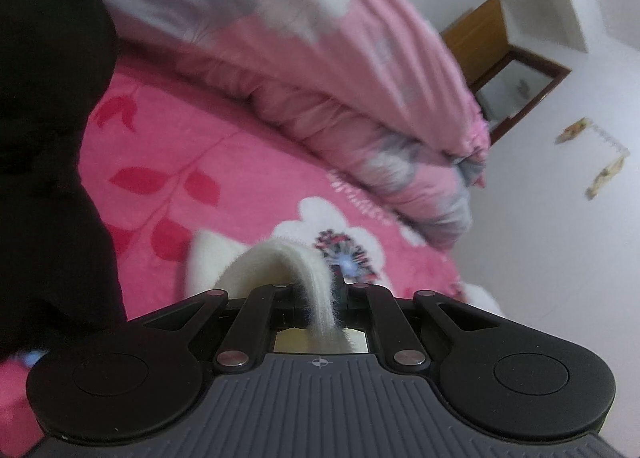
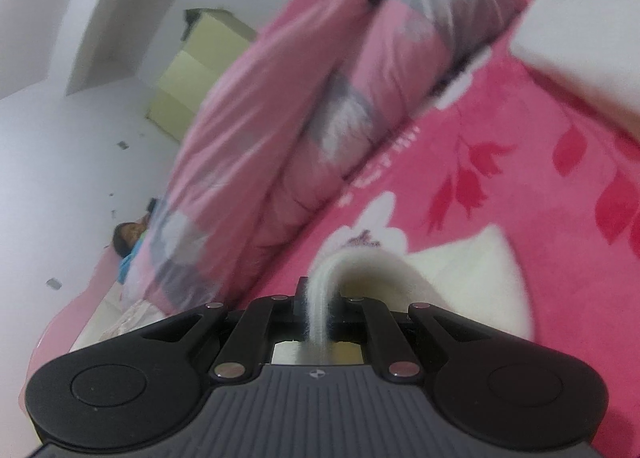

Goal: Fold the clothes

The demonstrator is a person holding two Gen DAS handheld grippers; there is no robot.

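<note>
Both tongs, left (image 1: 320, 290) and right (image 2: 320, 294), are clamped on a fuzzy cream garment (image 2: 472, 278), each pinching a bunched edge that arches up from the cloth. It lies on a bright pink bed sheet (image 1: 224, 146) printed with red leaves and white flowers. Beyond it a rolled pink and grey quilt (image 1: 360, 98) runs along the far side, before white walls (image 1: 560, 218). Blur and the tongs hide most of the garment, so its long axis cannot be told. A black shape (image 1: 44, 138) fills the left-wrist view's left.
</note>
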